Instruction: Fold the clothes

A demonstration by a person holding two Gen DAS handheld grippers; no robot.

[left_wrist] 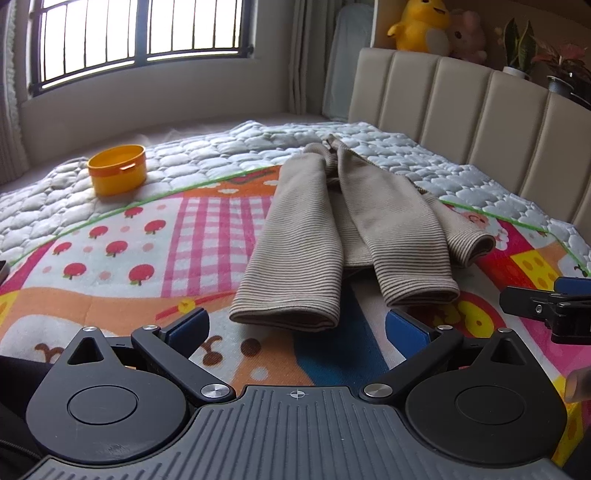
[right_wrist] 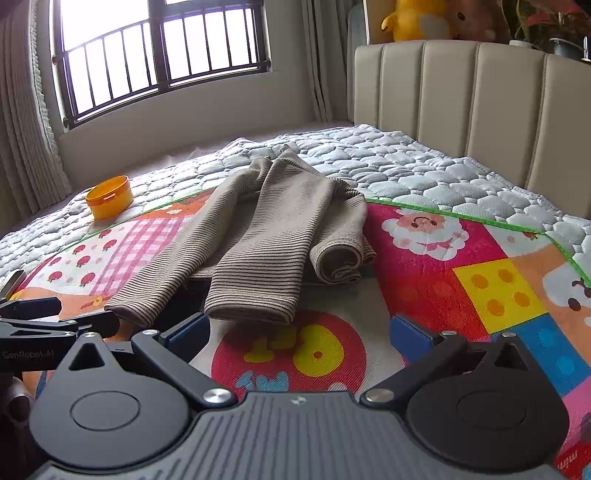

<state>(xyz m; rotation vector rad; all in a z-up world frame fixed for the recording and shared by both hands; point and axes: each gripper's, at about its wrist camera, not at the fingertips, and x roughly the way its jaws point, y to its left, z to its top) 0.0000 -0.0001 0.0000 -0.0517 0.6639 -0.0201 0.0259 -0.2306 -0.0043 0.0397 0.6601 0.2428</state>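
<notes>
My left hand-held gripper [left_wrist: 295, 325] hovers low over the colourful play mat [left_wrist: 122, 258], its two blue-padded fingers spread wide with nothing between them. Just ahead of it lies the striped beige garment [left_wrist: 332, 229], stretched along the mat with its far end reaching onto the quilted white bed cover [left_wrist: 229, 147]. Two of its tube-like cuffed ends point toward me: one sits right in front of my left gripper's gap, the other lies just to the right of it, and a third rolled or folded bit of the same fabric rests further right. My right hand-held gripper [right_wrist: 299, 328] is also spread apart and holds nothing; from its camera, the nearer cuff of the garment lies just beyond its left finger, apart from the pads as far as I can tell. In the left view the tip of my right gripper shows at the right edge, and in the right view my left gripper shows at the left edge, close to the other cuff. An orange round container [left_wrist: 117, 169] stands on the bed cover to the left, well apart from the garment. Behind the bed are the padded beige headboard [left_wrist: 461, 110], a barred window [left_wrist: 140, 33], and a yellow plush toy [left_wrist: 419, 24] up on a ledge.
</notes>
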